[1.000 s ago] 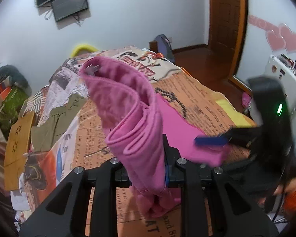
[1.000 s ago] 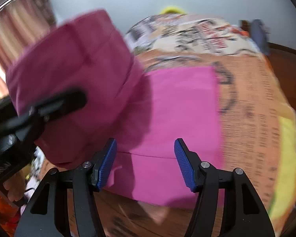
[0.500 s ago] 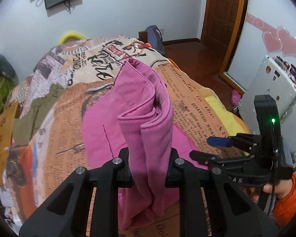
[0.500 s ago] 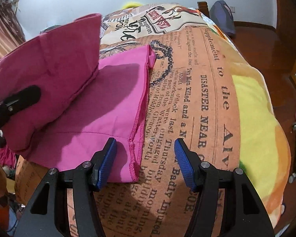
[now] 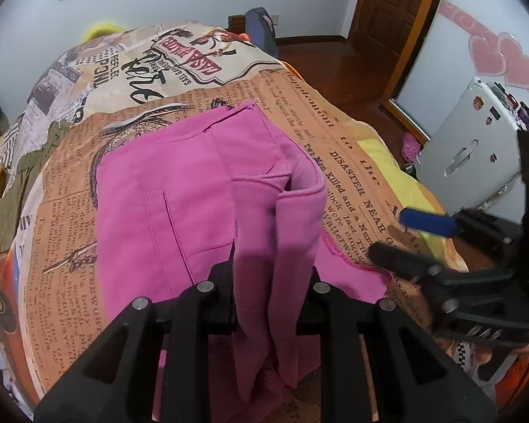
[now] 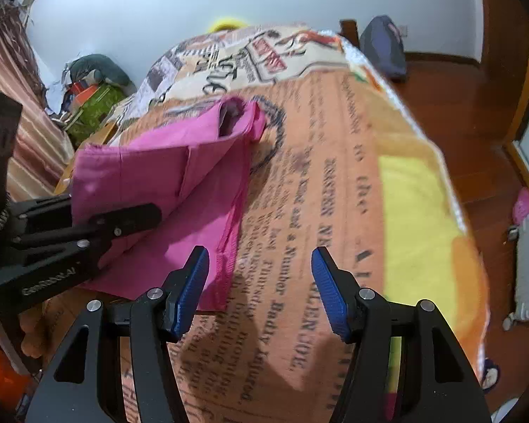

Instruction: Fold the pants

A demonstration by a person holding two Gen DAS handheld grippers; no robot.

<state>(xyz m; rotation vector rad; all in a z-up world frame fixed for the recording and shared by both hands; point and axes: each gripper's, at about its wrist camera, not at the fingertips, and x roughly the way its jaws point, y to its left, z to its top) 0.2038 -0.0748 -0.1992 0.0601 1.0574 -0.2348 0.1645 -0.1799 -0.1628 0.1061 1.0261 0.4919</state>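
Observation:
The pink pants (image 5: 180,183) lie folded over on the newspaper-print bedspread (image 5: 352,162). My left gripper (image 5: 271,275) is shut on a thick bunch of the pants' near end, held just above the lower layer. In the right wrist view the pants (image 6: 165,172) lie to the left, with the left gripper (image 6: 123,218) clamped on them. My right gripper (image 6: 259,282) is open and empty, over the bedspread (image 6: 317,183) just right of the pants' stitched edge. It also shows at the right of the left wrist view (image 5: 405,239).
An olive garment (image 5: 21,172) lies at the bed's left side. A white case (image 5: 469,155) stands right of the bed. A backpack (image 6: 384,49) sits at the far end, a wooden door (image 5: 391,10) beyond. Clutter (image 6: 91,91) lies by the curtain.
My left gripper has lowered the raised pink fold forward onto the lower layer. My right gripper has moved right, off the pants, and stayed open.

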